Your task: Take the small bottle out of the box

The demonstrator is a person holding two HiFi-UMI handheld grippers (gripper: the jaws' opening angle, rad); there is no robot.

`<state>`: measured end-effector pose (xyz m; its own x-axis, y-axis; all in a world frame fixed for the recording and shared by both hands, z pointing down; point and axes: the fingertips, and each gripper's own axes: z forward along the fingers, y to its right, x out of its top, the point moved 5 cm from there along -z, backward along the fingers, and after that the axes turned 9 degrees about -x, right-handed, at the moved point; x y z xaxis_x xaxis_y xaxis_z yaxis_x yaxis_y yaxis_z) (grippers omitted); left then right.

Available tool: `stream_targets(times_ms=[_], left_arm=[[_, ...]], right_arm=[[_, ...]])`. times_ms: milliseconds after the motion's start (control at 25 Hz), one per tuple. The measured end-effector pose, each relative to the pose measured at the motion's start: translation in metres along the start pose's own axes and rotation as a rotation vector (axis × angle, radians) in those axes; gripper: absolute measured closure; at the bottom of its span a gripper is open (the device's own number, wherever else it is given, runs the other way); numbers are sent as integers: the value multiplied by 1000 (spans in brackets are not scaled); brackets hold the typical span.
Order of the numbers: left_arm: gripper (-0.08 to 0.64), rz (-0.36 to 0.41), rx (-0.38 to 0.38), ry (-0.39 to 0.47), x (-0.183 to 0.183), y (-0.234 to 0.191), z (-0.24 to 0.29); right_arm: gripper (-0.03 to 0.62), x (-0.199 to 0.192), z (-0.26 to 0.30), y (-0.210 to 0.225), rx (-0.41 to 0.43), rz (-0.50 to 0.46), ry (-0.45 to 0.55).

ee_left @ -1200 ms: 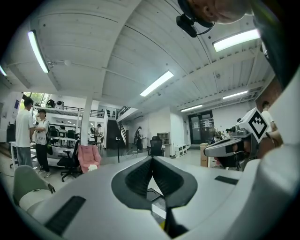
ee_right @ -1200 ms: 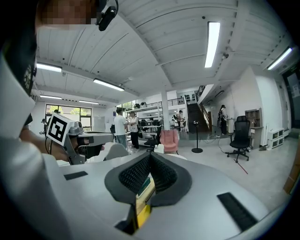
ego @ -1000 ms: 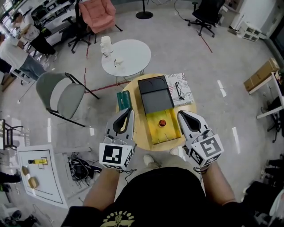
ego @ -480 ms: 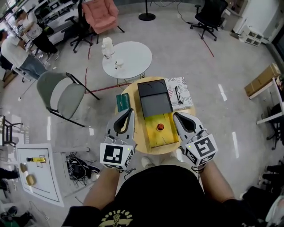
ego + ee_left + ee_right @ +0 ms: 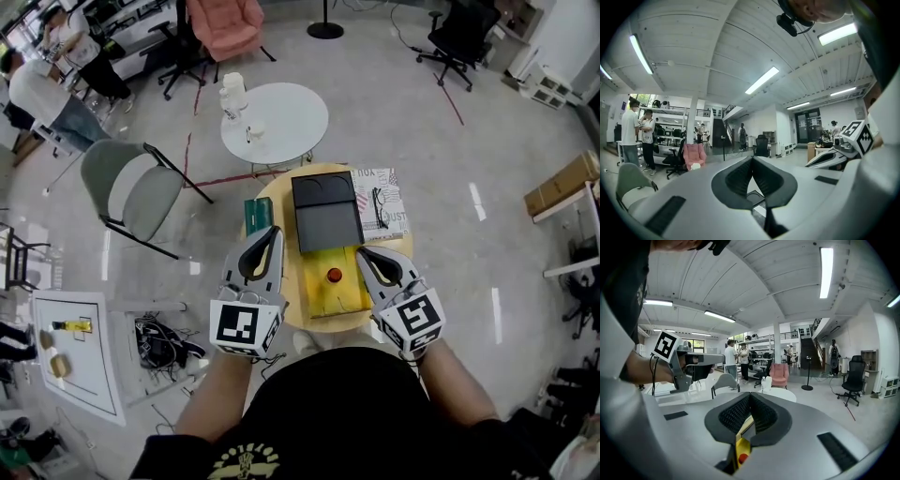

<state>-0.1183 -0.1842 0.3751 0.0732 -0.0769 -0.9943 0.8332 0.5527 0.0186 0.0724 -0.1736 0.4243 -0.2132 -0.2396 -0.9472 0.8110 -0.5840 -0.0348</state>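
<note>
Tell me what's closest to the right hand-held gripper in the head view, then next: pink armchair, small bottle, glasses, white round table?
1. small bottle, in the yellow box beside the right hand-held gripper.
2. glasses, on the magazine just ahead.
3. white round table, past the wooden table.
4. pink armchair, farthest, at the top.

1. Your box (image 5: 323,300) sits on the round table (image 5: 277,189) straight ahead of you.
2. The small bottle (image 5: 334,275) is in the box's near half.
3. Your left gripper (image 5: 272,232) is left of the box; your right gripper (image 5: 360,253) is just right of the bottle.
4. A magazine (image 5: 386,183) lies right of the box, with glasses (image 5: 378,204) on it.
5. A second table (image 5: 281,122) stands behind, and a chair (image 5: 127,192) stands to its left.
</note>
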Motion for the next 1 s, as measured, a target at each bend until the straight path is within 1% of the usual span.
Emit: stream_targets(times_ms=[400, 760, 920, 1000], left_arm=[[546, -4, 23, -24, -5, 2, 5], [546, 1, 32, -42, -9, 2, -1], [546, -13, 37, -34, -11, 2, -6], [546, 0, 42, -47, -13, -1, -10]], right_arm=[[572, -25, 10, -2, 55, -18, 12], [554, -44, 16, -4, 83, 16, -12], [538, -53, 22, -6, 88, 21, -25], [534, -57, 25, -7, 90, 27, -34]])
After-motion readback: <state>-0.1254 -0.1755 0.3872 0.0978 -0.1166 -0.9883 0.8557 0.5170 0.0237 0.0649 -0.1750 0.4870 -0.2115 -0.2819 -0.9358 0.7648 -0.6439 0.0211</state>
